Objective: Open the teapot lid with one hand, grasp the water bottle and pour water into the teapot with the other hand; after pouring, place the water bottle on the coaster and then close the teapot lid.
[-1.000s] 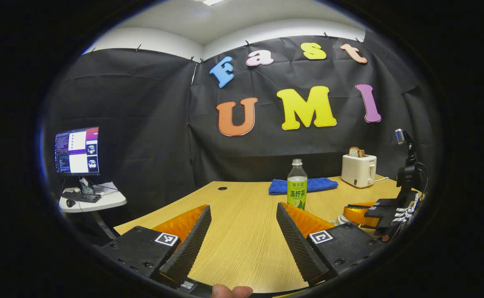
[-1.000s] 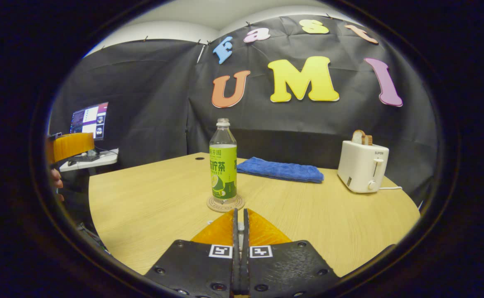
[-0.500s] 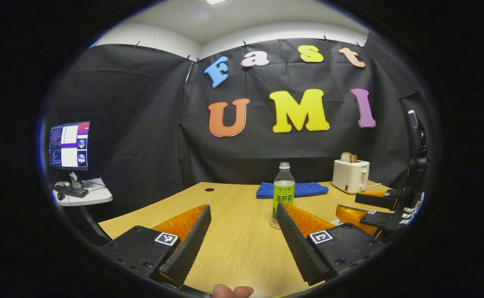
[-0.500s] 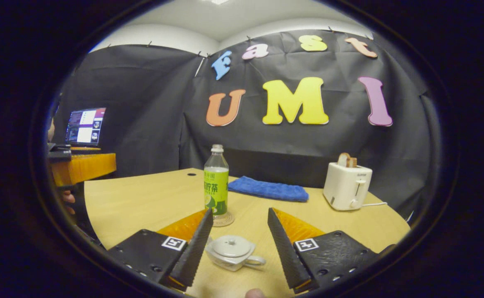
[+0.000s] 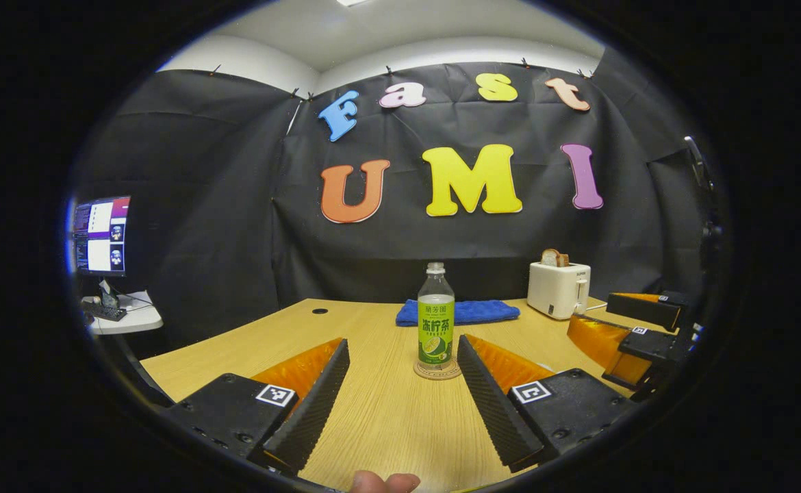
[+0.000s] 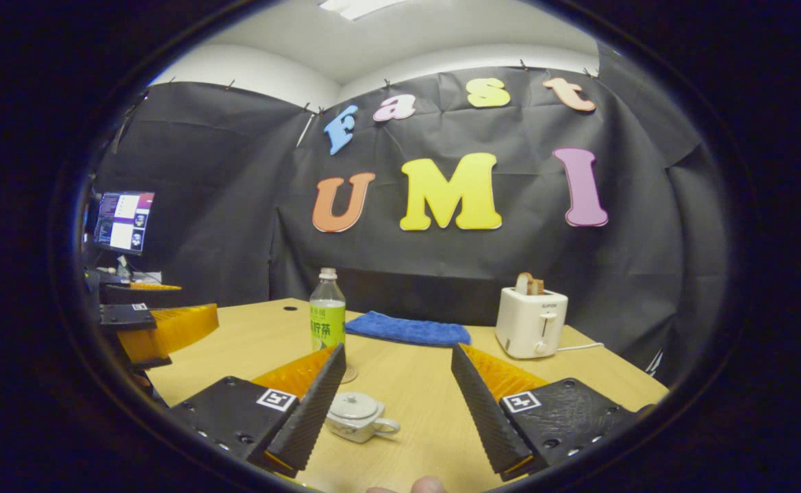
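Observation:
A clear bottle with a green label [image 5: 436, 318] stands upright on a round coaster [image 5: 437, 372] in mid-table. My left gripper [image 5: 402, 346] is open and short of it, with the bottle framed between the fingers. Seen from the right gripper view, the bottle [image 6: 327, 315] stands behind the left finger, which hides most of the coaster [image 6: 350, 374]. A small white teapot [image 6: 356, 414] with its lid on sits on the table below my open right gripper [image 6: 398, 350]. Each gripper also appears at the other view's edge, the right gripper [image 5: 637, 329] and the left gripper [image 6: 161, 329].
A blue folded towel [image 5: 459, 311] lies behind the bottle. A white toaster [image 5: 558, 289] with bread in it stands at the back right, its cord trailing right. A monitor [image 5: 99, 235] on a side stand is off the table's left. A fingertip [image 5: 383, 481] shows at the bottom edge.
My right gripper went from shut to open and drew back, bringing the teapot into its view. The left gripper swung so the bottle moved from the right finger to between both fingers.

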`<state>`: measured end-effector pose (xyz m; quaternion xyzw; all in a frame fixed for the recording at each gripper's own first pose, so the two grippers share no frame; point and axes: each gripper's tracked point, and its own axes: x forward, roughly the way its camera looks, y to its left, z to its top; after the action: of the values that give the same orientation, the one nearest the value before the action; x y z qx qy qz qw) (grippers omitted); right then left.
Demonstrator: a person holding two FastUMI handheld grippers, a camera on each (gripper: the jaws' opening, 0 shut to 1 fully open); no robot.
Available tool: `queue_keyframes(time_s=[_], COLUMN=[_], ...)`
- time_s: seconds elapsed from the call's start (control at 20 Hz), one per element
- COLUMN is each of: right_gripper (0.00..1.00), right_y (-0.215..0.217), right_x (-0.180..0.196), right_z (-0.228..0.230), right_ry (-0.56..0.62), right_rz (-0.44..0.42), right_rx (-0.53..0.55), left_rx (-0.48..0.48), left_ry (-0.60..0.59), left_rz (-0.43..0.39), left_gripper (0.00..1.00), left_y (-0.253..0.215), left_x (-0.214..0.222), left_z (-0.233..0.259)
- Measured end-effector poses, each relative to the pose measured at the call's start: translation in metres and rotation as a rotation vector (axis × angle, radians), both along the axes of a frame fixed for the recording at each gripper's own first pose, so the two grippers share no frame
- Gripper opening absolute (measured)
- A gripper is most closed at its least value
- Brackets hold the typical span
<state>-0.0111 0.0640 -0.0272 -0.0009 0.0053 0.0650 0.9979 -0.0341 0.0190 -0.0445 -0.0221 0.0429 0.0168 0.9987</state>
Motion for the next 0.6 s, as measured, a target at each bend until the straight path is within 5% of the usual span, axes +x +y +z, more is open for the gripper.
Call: queue_keyframes(time_s=[0.6], right_gripper=[0.96], right_y=[-0.028], right_x=[-0.051], right_z=[0.024], right_ry=[-0.076], right_rz=[-0.125], right_rx=[0.046], left_rx=[-0.016], left_ry=[-0.058], left_rz=[0.001], left_gripper=[0.99], left_y=[-0.008], left_x=[-0.021], left_z=[0.014])
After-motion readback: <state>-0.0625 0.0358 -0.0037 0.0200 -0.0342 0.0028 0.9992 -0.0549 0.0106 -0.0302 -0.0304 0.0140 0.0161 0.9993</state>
